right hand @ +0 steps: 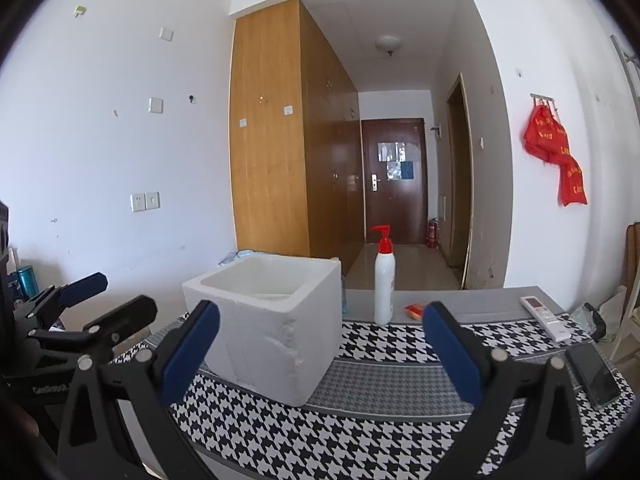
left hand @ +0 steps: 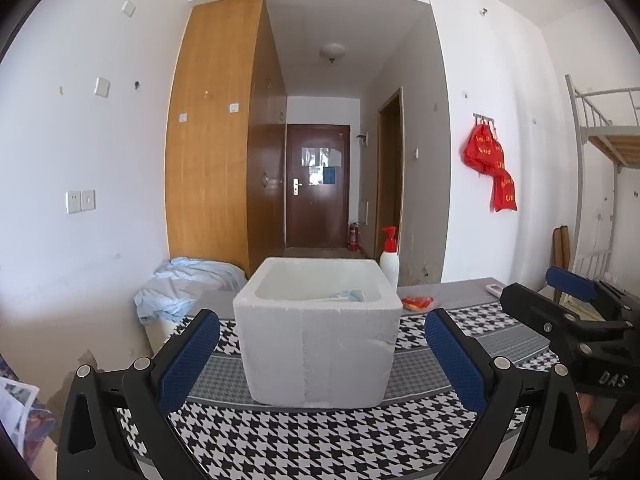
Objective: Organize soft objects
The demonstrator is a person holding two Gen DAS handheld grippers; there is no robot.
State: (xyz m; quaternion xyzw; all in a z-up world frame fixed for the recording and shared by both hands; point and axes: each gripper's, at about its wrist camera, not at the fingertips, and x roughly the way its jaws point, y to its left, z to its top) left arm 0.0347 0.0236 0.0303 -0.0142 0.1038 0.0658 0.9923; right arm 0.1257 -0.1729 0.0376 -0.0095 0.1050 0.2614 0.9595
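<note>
A white foam box stands open-topped on the houndstooth tablecloth. A pale blue soft item lies inside it, mostly hidden by the rim. A small orange-red item lies on the table behind the box's right corner. My left gripper is open just in front of the box, holding nothing. My right gripper is also open and holds nothing, with the foam box ahead and slightly left. In the right wrist view the orange-red item lies next to the bottle.
A white pump bottle with a red top stands behind the box. A remote and a phone lie at the table's right. Crumpled light blue cloth drapes over a white bin left of the table. Red bags hang on the wall.
</note>
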